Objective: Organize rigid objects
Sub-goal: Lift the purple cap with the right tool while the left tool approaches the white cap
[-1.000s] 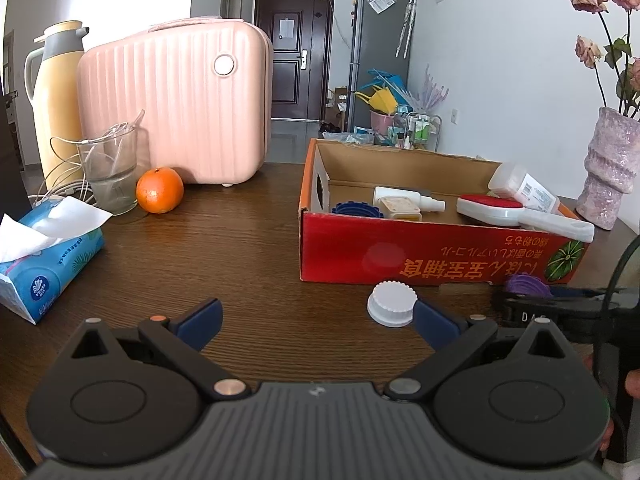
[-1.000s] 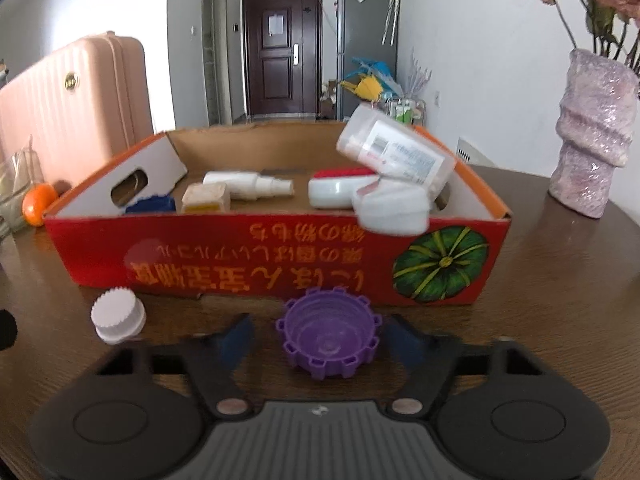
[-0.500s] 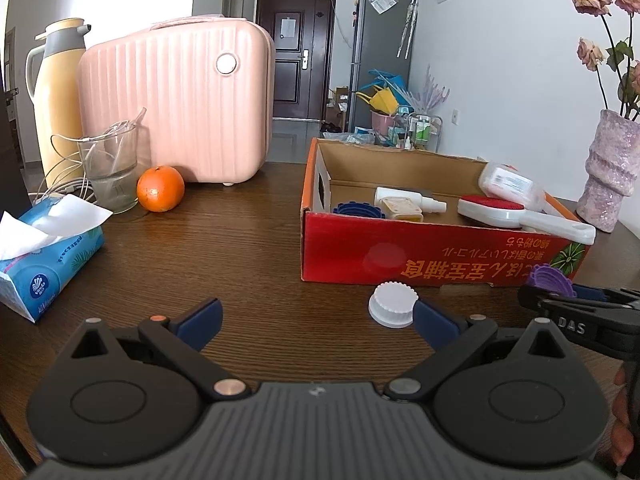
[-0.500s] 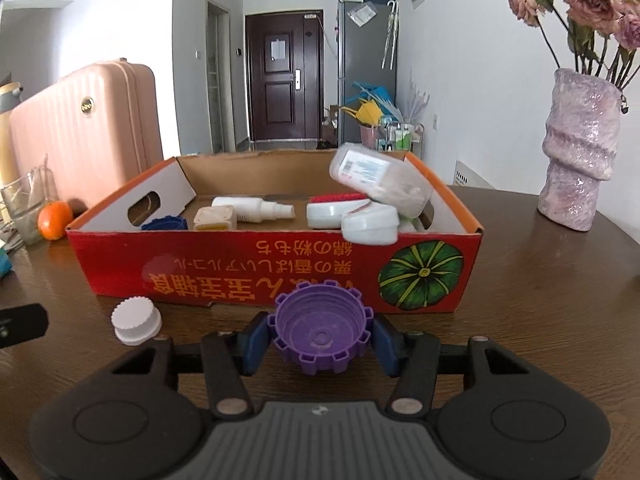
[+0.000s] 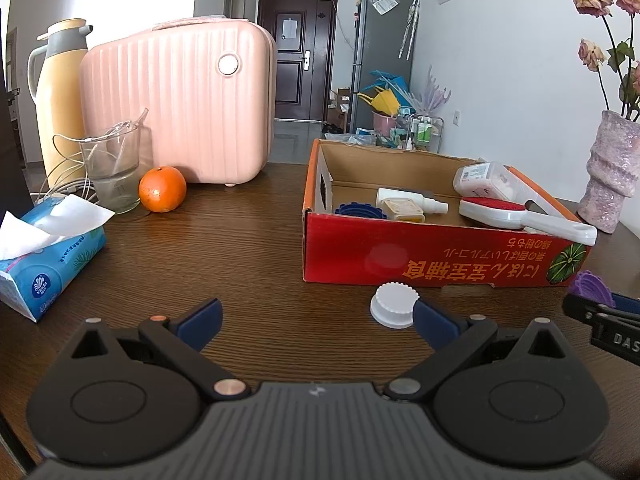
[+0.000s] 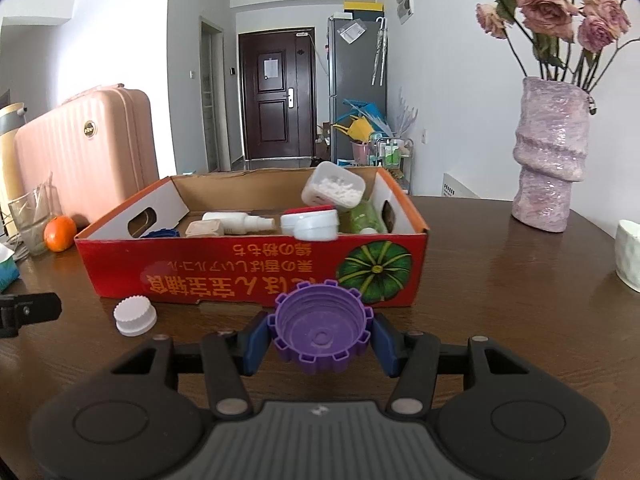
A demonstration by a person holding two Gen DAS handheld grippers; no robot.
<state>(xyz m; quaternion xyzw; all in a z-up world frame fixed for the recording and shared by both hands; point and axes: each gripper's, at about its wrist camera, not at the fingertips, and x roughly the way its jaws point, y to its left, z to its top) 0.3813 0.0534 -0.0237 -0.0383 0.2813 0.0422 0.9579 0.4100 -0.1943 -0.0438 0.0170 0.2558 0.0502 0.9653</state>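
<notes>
My right gripper point(image 6: 320, 336) is shut on a purple ridged cap point(image 6: 320, 330) and holds it above the table, in front of the red cardboard box point(image 6: 248, 276). The cap also shows at the right edge of the left wrist view point(image 5: 591, 285). My left gripper point(image 5: 316, 318) is open and empty, low over the table. A white cap point(image 5: 394, 305) lies on the table touching its right finger's tip, and shows in the right wrist view point(image 6: 134, 315). The box point(image 5: 432, 256) holds a blue cap point(image 5: 358, 211), a white spray bottle point(image 5: 412, 199), a clear tub point(image 5: 488, 178) and a red-topped white brush point(image 5: 520, 216).
On the wooden table stand a pink case point(image 5: 180, 104), a thermos point(image 5: 60, 96), a glass point(image 5: 112, 168), an orange point(image 5: 162, 189) and a tissue pack point(image 5: 44, 256) to the left. A purple vase with flowers point(image 6: 552, 160) and a white cup point(image 6: 628, 254) stand to the right.
My right gripper closed on the purple cap and lifted it off the table, moving right. The left gripper has barely moved.
</notes>
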